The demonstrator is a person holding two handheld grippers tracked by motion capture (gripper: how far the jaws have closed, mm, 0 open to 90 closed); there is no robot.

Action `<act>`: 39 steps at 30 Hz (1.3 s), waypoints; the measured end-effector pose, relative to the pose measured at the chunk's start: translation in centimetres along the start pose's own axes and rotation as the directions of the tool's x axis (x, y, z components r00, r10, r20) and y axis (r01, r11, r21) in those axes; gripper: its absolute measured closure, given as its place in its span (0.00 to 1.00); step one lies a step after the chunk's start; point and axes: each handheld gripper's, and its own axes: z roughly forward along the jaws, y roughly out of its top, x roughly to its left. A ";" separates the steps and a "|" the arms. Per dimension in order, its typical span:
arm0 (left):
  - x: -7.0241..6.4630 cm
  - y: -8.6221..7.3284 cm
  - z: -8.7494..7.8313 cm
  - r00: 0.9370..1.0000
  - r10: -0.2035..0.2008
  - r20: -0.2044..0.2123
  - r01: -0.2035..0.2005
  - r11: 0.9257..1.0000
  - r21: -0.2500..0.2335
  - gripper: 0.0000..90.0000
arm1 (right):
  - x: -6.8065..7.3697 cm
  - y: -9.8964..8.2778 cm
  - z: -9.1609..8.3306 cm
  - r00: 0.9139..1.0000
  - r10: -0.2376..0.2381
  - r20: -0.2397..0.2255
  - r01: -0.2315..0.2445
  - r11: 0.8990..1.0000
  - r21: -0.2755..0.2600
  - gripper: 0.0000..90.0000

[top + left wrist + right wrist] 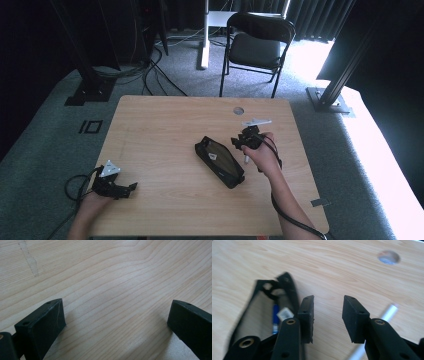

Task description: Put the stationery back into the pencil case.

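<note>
The right gripper (248, 138) hovers just past the black pouch (219, 161), fingers apart with nothing between them. The pouch lies open mid-bench, a blue pen (275, 318) inside it. A white pen (380, 322) lies on the bench (165, 125) at 4 o'clock from the fingers in the right gripper view, partly under the gripper body. My read: that pen goes into the pouch next. Best to back off, square the fingers across the barrel, come down low and close near its middle so it cannot pivot. The left gripper (114, 187) rests at 8 o'clock from the pouch, fingers wide apart over bare wood; it could steady the pouch's rim.
</note>
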 end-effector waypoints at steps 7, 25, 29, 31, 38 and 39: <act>0.0 0.0 0.0 1.000 0.000 0.000 0.000 1.000 0.000 0.02 | -3.5 -2.0 1.7 0.993 0.070 0.098 -0.074 0.997 0.030 0.67; 0.0 0.0 0.0 1.000 0.000 0.000 0.000 1.000 0.000 0.02 | -5.7 -4.5 5.7 0.971 0.165 0.172 -0.183 0.978 0.096 0.73; 0.0 0.0 0.0 1.000 0.000 0.000 0.000 1.000 0.000 0.02 | -5.7 -4.4 5.8 0.971 0.149 0.185 -0.171 0.980 0.106 0.83; 0.0 0.0 0.0 1.000 0.000 0.000 0.000 1.000 0.000 0.02 | -5.8 -4.3 5.8 0.969 0.149 0.199 -0.173 0.979 0.109 0.87; 0.0 0.0 0.0 1.000 0.000 0.000 0.000 1.000 0.000 0.02 | -5.9 -4.2 5.4 0.967 0.204 0.151 -0.217 0.974 0.073 0.87; 0.0 0.0 0.0 1.000 0.000 0.000 0.000 1.000 0.000 0.02 | -5.8 -4.0 5.1 0.969 0.206 0.140 -0.216 0.974 0.065 0.87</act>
